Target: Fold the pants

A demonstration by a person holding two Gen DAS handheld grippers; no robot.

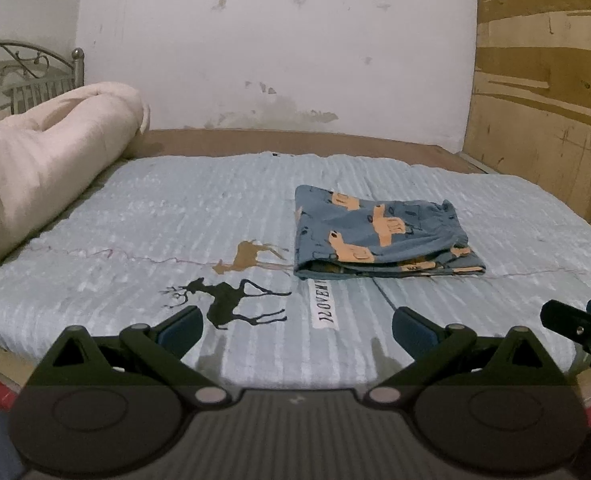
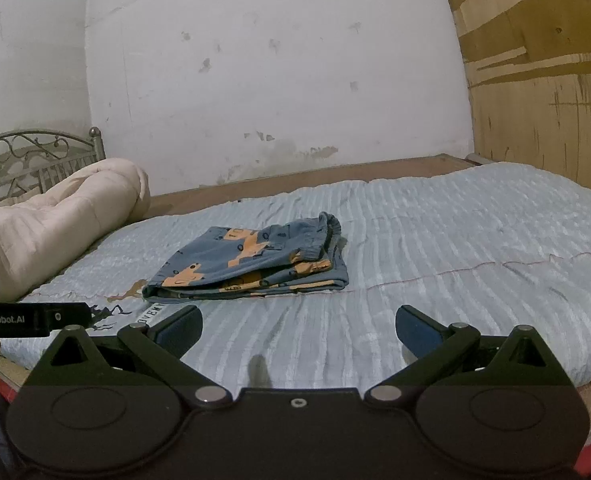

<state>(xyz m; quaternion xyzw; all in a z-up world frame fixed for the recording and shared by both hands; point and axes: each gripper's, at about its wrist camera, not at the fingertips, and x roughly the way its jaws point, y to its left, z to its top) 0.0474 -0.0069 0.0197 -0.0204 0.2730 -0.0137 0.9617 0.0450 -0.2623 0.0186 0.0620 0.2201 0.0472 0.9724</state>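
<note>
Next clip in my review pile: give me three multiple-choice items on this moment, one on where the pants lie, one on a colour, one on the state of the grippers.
1. Where do the pants lie?
A. On the light blue bedspread, apart from both grippers
B. On top of the rolled cream quilt
C. Between the left gripper's fingers

2. What colour is the pants' base fabric?
A. Red
B. Blue, with orange figures
C. Plain white

3. How do the grippers stand?
A. Both shut on cloth
B. Left open, right shut
C. Both open and holding nothing

Key: 1 A, the folded stack rests on the bedspread, beyond both sets of fingertips, with the quilt away on the left. 2 B, blue cloth with orange shapes shows in both views. 3 C, the left gripper and the right gripper have their fingers wide apart over bare bedspread.
</note>
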